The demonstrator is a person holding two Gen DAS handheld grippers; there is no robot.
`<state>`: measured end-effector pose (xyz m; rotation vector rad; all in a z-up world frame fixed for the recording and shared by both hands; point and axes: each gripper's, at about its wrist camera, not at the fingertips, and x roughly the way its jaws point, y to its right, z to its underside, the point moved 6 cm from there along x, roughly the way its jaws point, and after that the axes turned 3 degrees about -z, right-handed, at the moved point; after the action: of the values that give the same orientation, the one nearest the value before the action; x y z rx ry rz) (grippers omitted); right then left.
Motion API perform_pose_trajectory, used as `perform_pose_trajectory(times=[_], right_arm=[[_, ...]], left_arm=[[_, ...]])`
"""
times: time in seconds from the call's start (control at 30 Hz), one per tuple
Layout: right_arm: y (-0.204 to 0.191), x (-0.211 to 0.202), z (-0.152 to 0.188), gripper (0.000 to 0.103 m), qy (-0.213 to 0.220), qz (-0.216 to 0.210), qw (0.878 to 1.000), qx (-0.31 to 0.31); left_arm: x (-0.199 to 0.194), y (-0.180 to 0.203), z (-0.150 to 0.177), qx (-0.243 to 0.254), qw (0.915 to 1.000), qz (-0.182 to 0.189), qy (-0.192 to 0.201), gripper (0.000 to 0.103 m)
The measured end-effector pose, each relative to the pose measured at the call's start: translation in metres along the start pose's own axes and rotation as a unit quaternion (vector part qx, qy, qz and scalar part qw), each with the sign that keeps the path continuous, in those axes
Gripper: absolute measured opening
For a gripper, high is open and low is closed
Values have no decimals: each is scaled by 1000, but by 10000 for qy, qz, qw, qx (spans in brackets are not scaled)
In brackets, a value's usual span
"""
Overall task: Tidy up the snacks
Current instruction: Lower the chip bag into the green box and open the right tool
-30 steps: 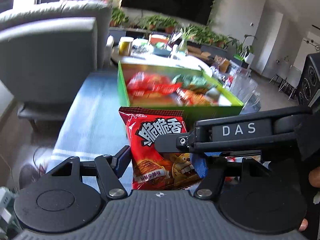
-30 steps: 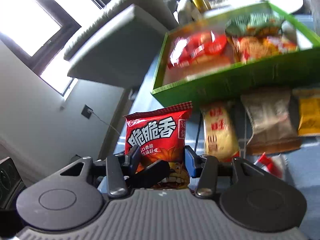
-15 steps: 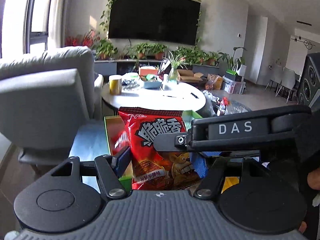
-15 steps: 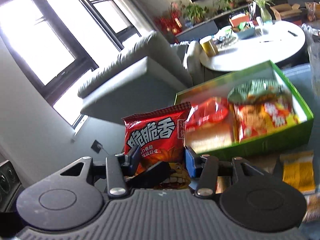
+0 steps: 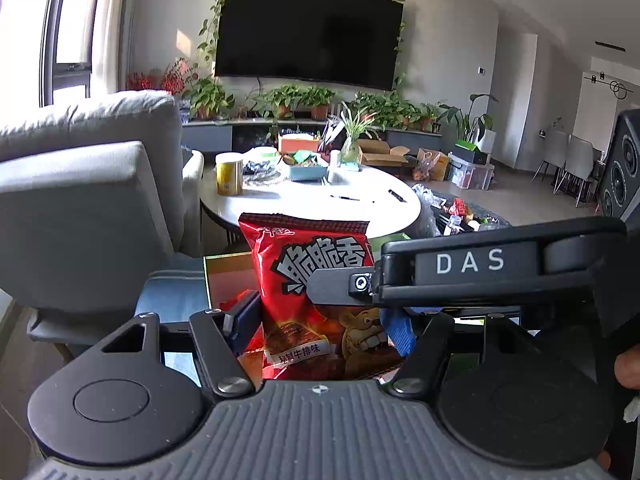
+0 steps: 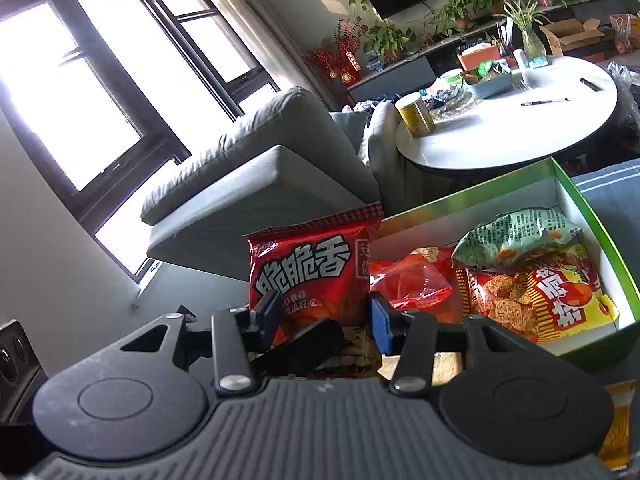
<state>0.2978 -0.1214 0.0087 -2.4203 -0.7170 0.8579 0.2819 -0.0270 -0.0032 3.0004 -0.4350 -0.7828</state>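
Both tongs have lifted the red snack bag point(image 6: 310, 276) upward, so the green box point(image 6: 592, 208) now sits lower right in the right wrist frame, nearer the right gripper point(image 6: 320, 314). Upright, long axis vertical, the bag stays clamped by that gripper and the left gripper point(image 5: 320, 322) (each pinching its sides).

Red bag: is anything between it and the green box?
Nothing visible does. The red bag, clamped in the left gripper and right gripper, is beside the open green box; only packets already inside lie beyond it.
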Motion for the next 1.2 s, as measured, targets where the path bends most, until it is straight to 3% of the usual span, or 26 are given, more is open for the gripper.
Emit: perform_pose_trajectory(times=[0.3, 0.67, 0.9, 1.2], right_arm=[[20, 29, 8, 51, -299, 88, 9994, 149], [35, 42, 21, 52, -587, 186, 9976, 326], [36, 38, 25, 55, -647, 219, 9971, 345], [37, 16, 16, 61, -370, 294, 9982, 360]], left_arm=[[34, -13, 14, -155, 9992, 6, -356, 61], [48, -14, 31, -226, 9974, 31, -677, 61], [43, -14, 28, -267, 9971, 29, -715, 63], [22, -21, 22, -423, 9976, -114, -539, 64]])
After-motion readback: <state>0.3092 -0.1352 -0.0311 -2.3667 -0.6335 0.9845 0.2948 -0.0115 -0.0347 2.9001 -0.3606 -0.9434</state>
